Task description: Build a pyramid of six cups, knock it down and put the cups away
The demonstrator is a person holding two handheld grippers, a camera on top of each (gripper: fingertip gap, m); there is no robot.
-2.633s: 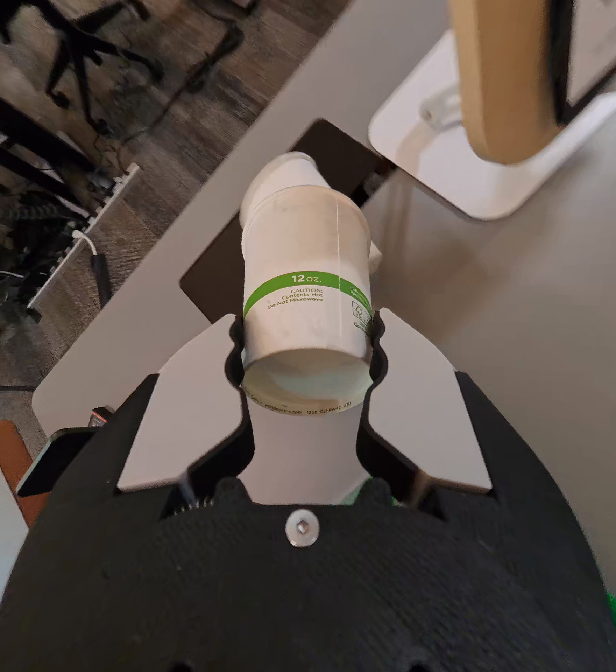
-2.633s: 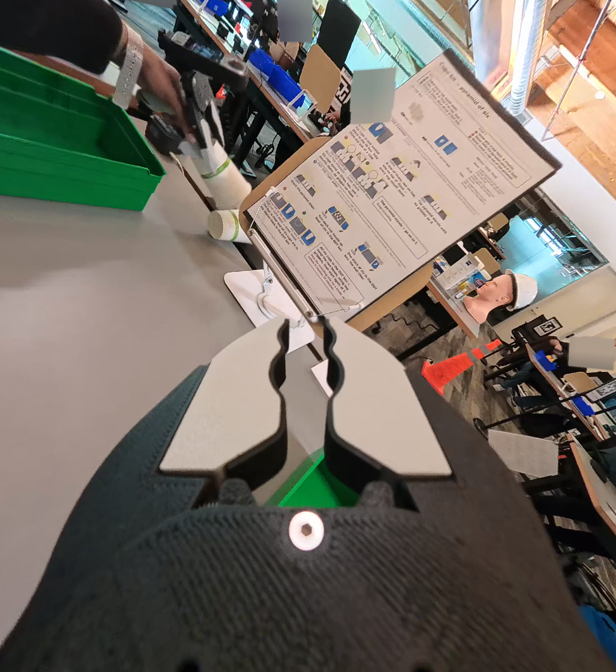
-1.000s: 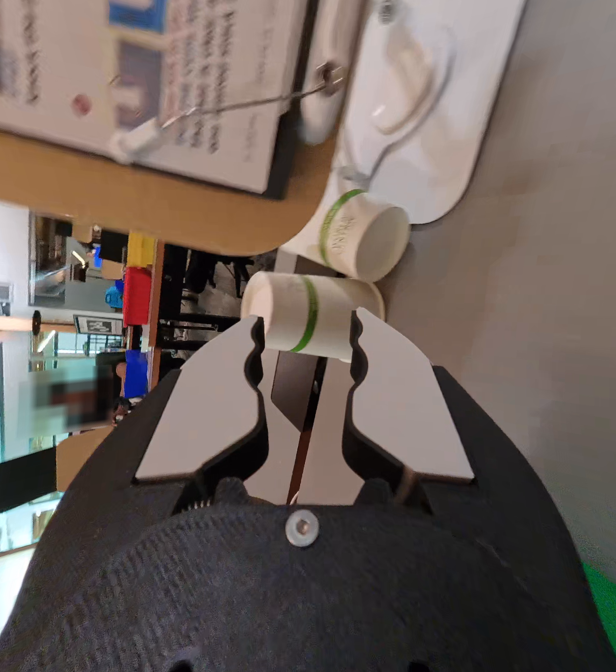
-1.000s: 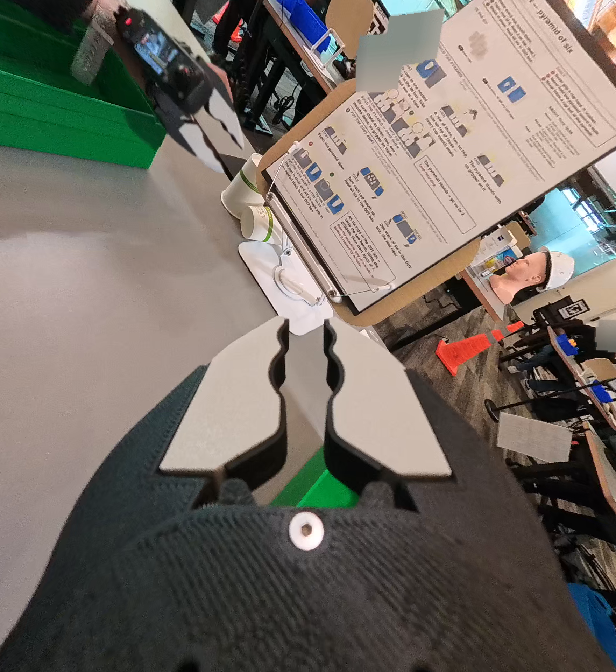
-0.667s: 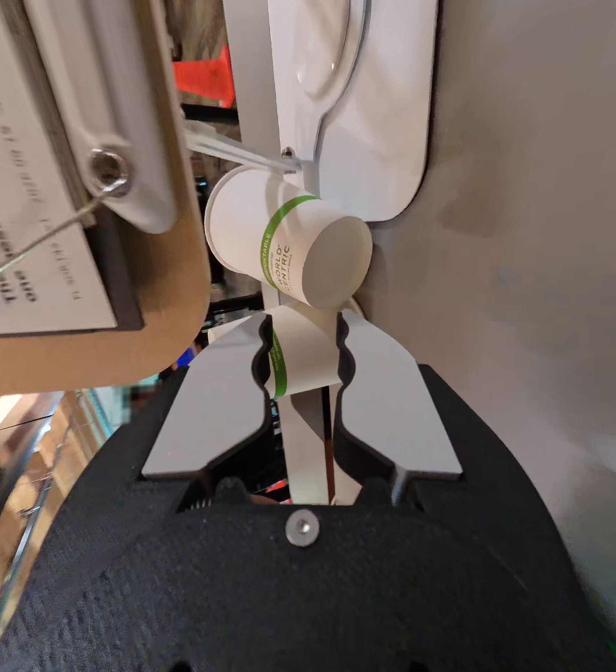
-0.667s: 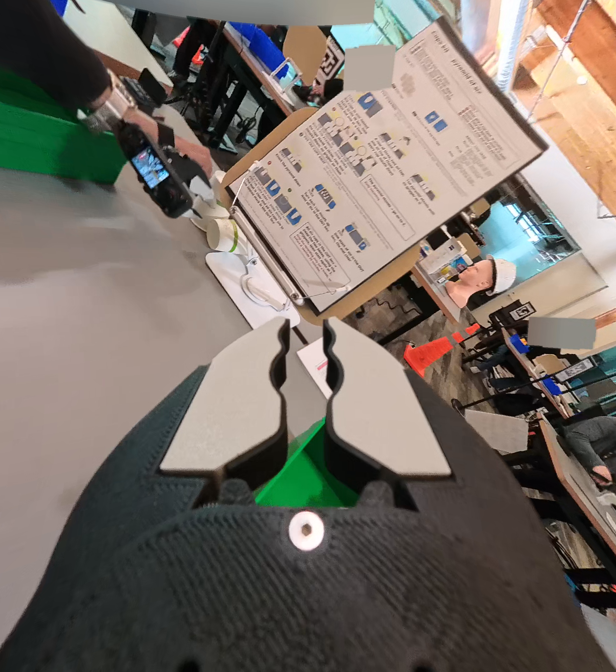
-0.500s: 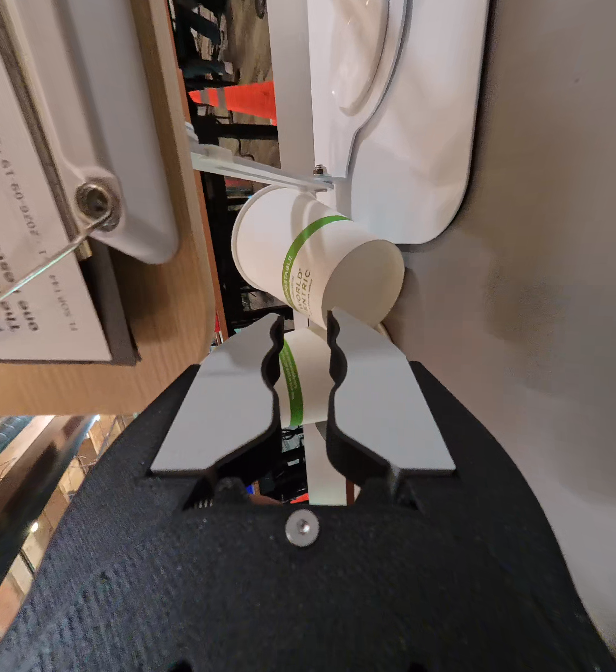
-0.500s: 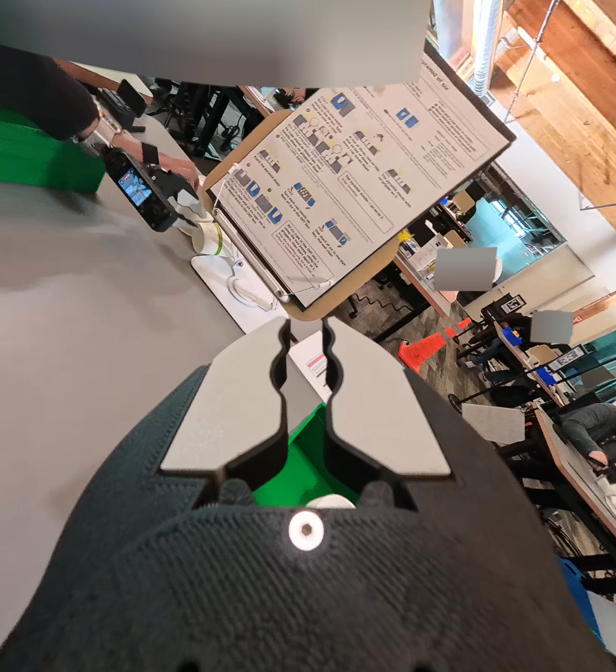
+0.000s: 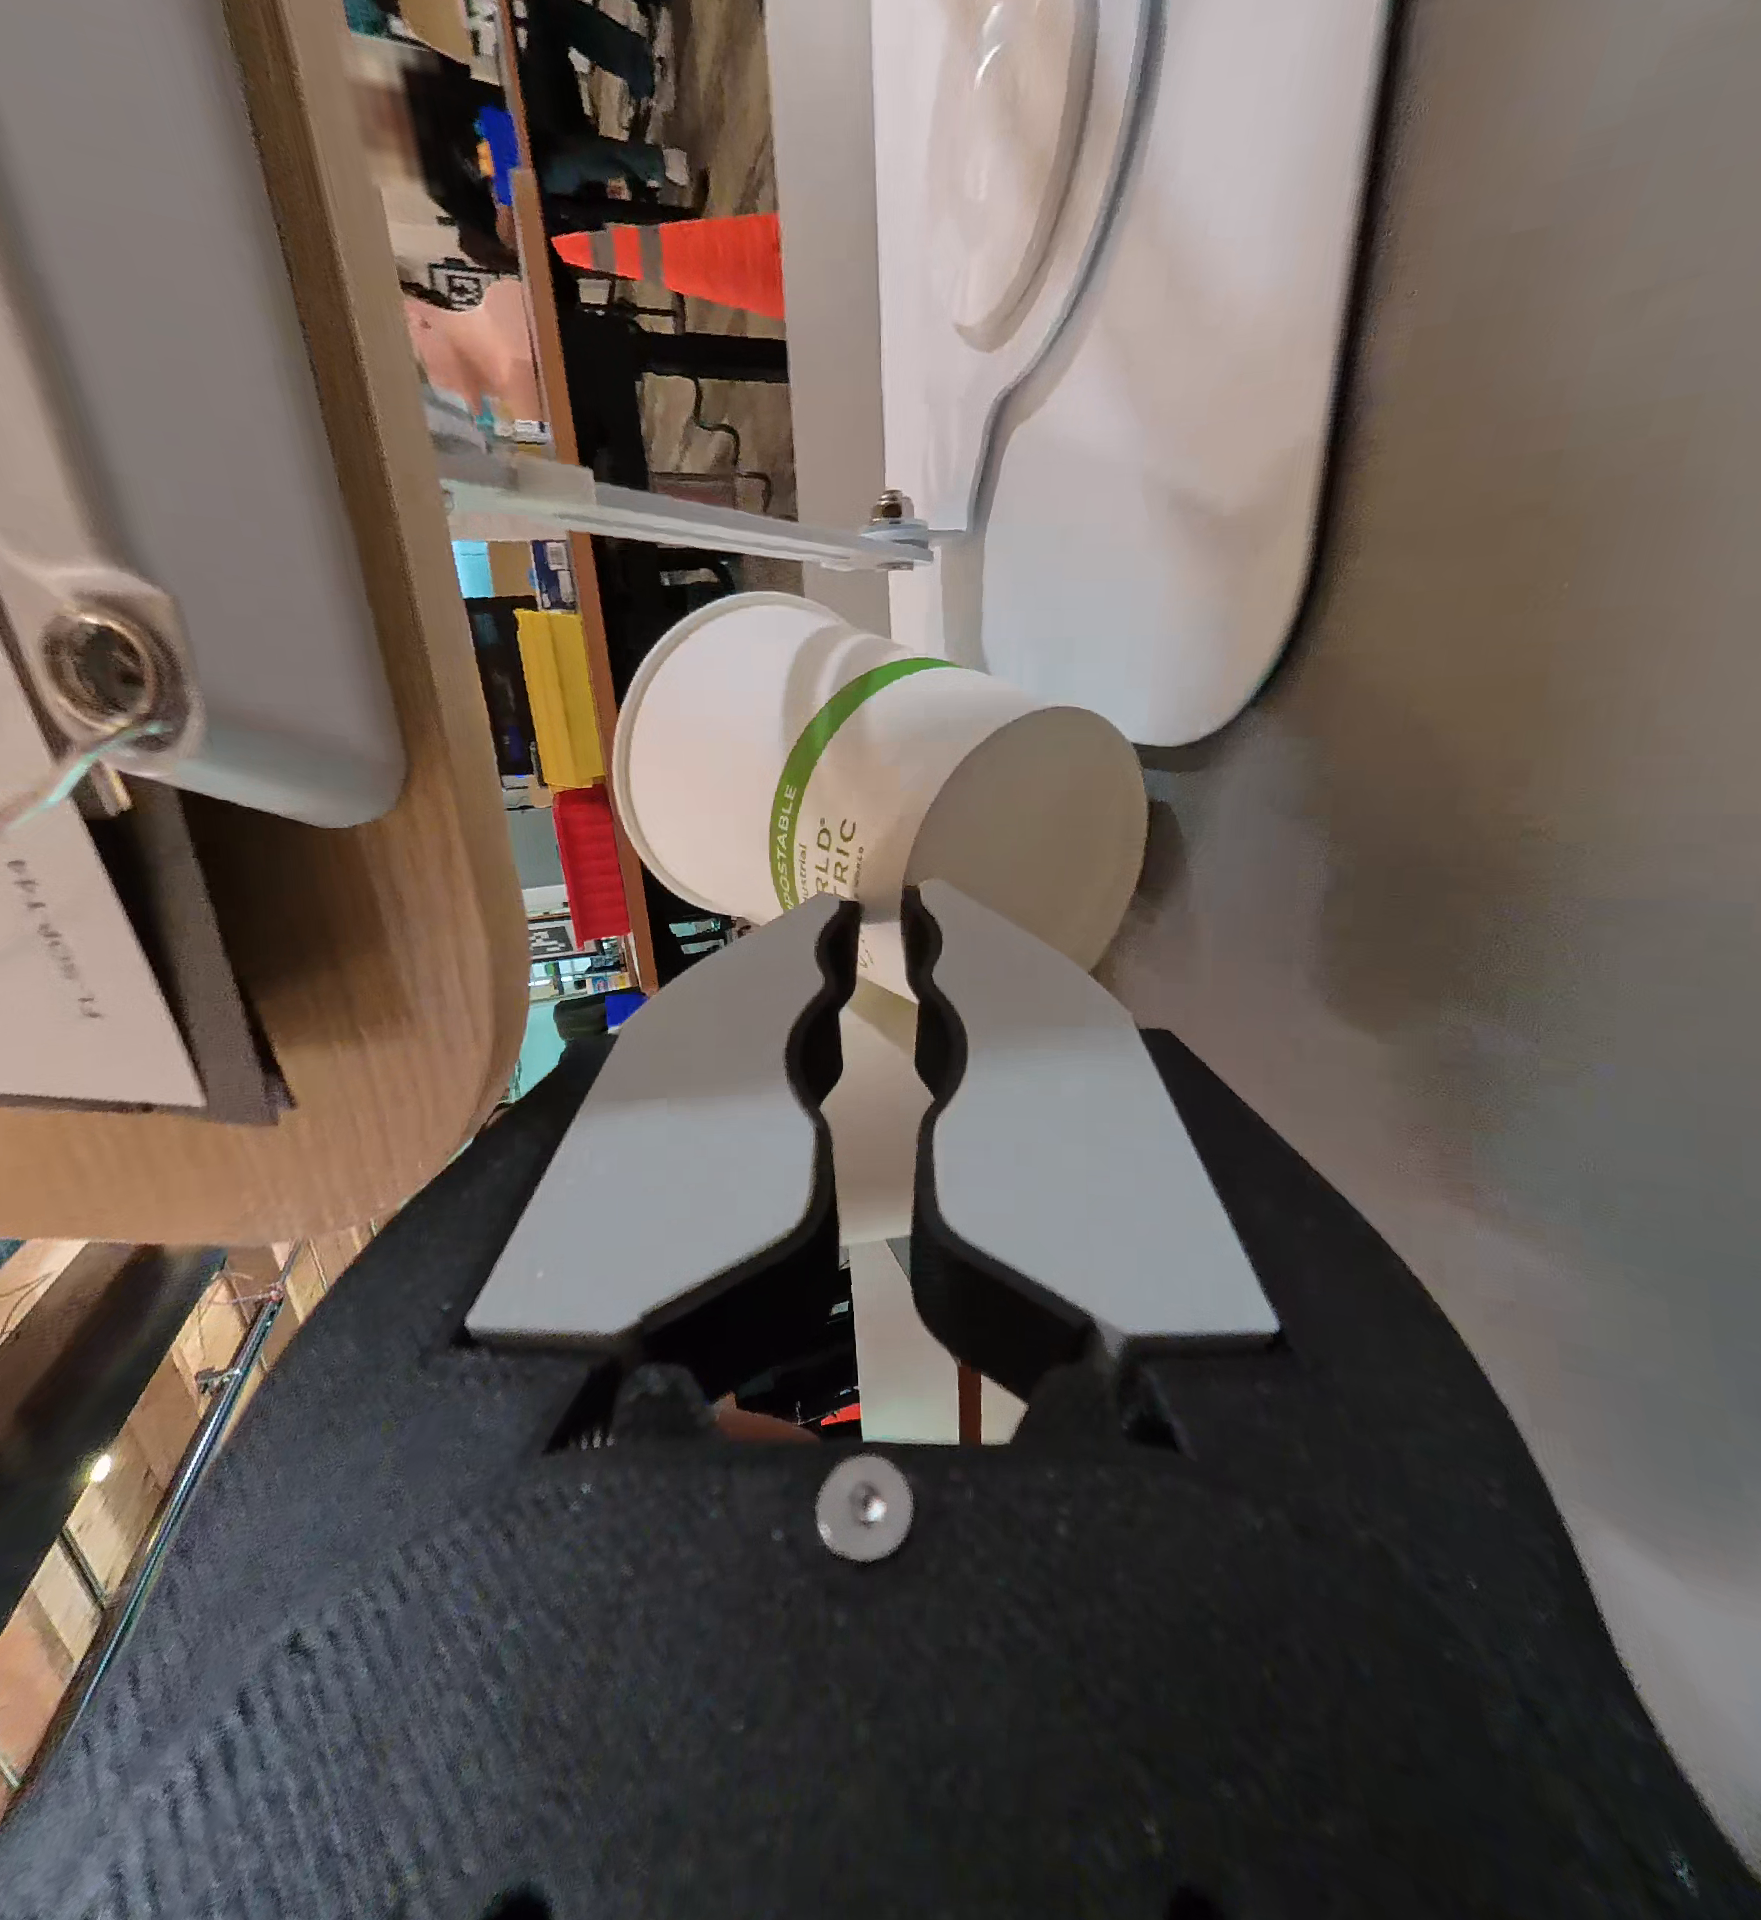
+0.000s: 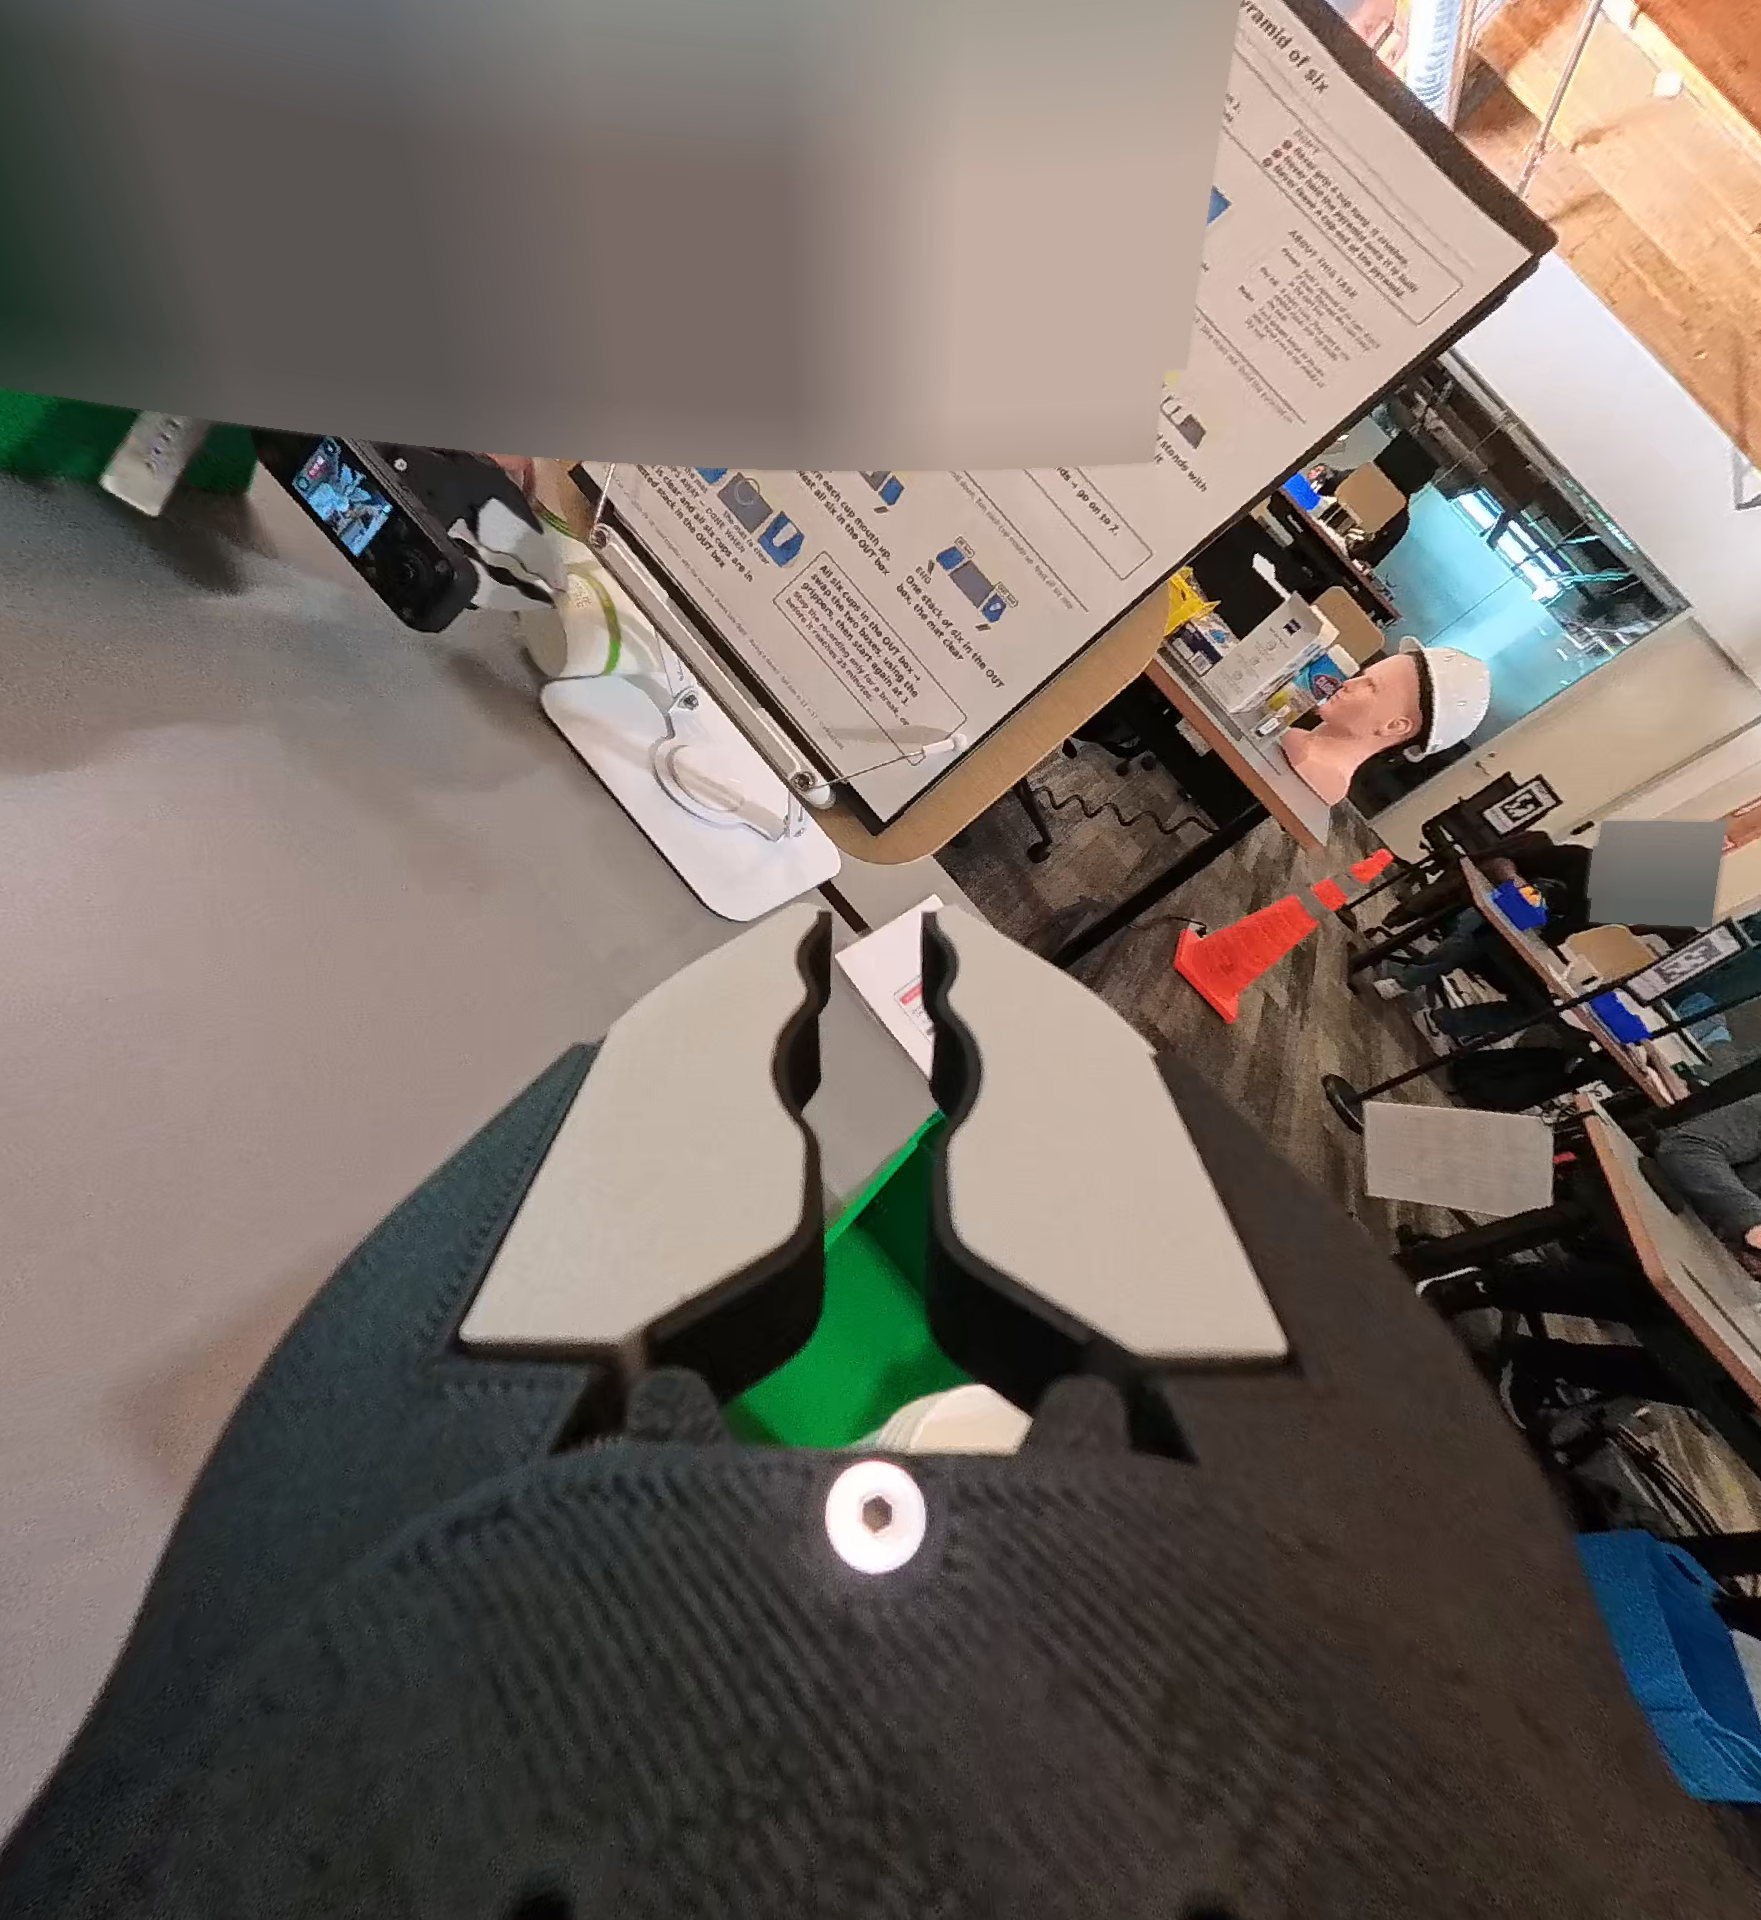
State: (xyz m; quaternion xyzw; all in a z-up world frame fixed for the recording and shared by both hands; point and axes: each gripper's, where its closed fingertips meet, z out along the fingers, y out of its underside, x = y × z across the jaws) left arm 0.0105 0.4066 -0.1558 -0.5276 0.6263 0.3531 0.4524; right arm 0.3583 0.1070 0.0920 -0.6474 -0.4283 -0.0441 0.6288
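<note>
A white paper cup with a green band lies tilted on the grey table, just beyond my left gripper. The fingers are nearly together with nothing between them. Their tips are at the cup's side; I cannot tell if they touch it. The right wrist view shows the left gripper over the cups, far off. My right gripper has a narrow gap and holds nothing. It hovers over a green bin at the table's edge.
An instruction board on a wooden stand with a white base plate stands right beside the cups. A second green bin sits far left. Beyond the table are an orange cone, desks and seated people.
My left gripper let go of the cup it held, beside the other cup, and closed its fingers while the view rolled over. My right gripper only drifted, with the same narrow gap.
</note>
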